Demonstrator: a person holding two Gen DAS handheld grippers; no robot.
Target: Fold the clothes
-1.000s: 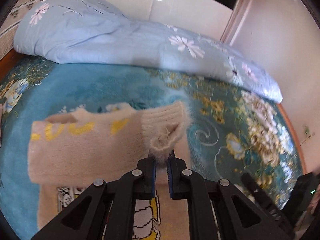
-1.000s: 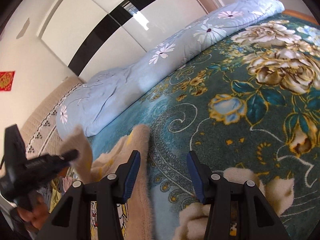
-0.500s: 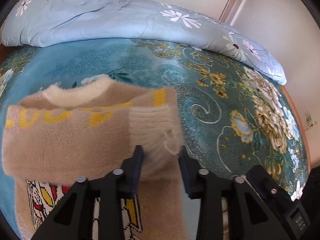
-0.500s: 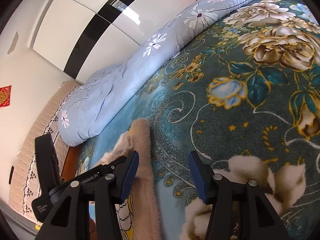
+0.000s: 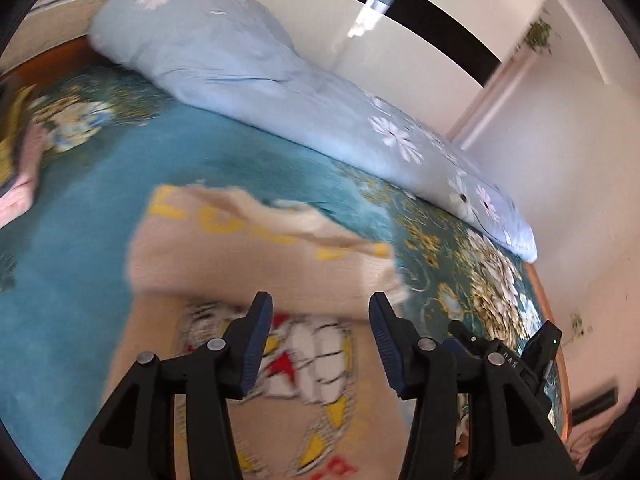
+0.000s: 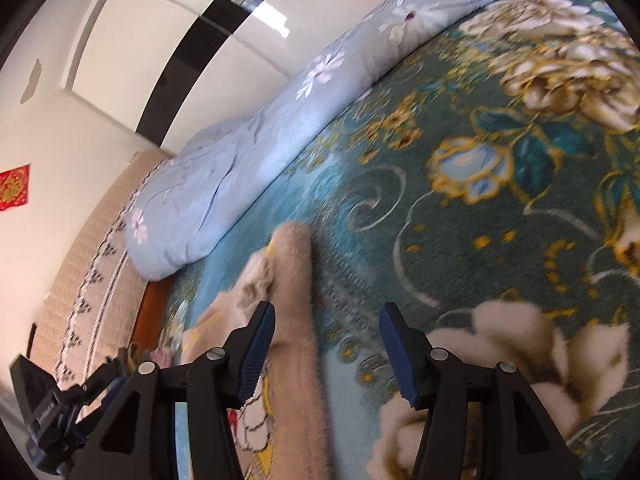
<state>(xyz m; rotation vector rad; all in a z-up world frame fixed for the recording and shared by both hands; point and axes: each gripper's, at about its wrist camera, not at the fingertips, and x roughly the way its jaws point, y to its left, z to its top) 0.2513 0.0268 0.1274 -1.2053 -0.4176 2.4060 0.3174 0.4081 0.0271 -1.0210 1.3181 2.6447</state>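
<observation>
Left wrist view: my left claw (image 5: 320, 312) just opened, released, nothing between its jaws, beige sweater (image 5: 260, 264) folded ahead on the blanket (image 5: 80, 240) | right wrist view: my right claw (image 6: 326, 320) released, only the sweater's edge beside its left finger (image 6: 256, 344).

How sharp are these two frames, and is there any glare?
Left wrist view: heavy motion blur smears the sweater and blanket; the left gripper stays crisp; glare streak on the wardrobe. Right wrist view: milder blur, strongest at the sweater edge; similar glare; fisheye bends the walls.
</observation>
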